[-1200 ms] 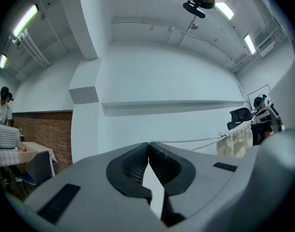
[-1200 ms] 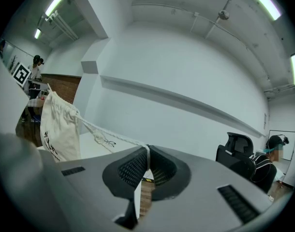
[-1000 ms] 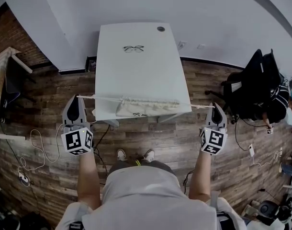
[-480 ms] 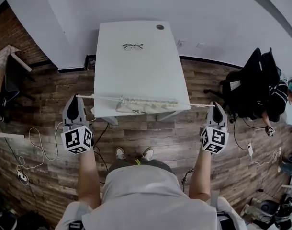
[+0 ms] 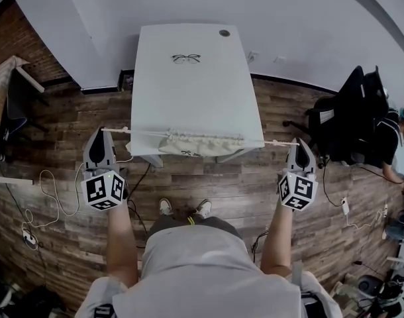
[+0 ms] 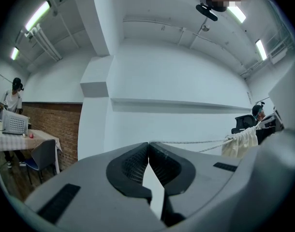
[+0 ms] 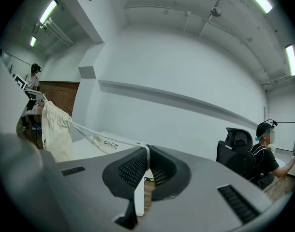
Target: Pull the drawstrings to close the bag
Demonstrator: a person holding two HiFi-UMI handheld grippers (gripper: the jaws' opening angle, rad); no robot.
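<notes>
1. The left gripper is closed on the left drawstring, pinched at its jaw tips
2. The right gripper pinches the right drawstring the same way
3. Both strings run tight to the cream bag, its mouth gathered, at the near edge of the white table
4. Glasses lie near the table's far edge

No legible txt; print on bag too small.

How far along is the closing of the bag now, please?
Done: the mouth of the bag looks gathered into folds. In hand: the left hand-held gripper and the right hand-held gripper each clamp a taut drawstring. Left: perhaps a final tug, then release.
</notes>
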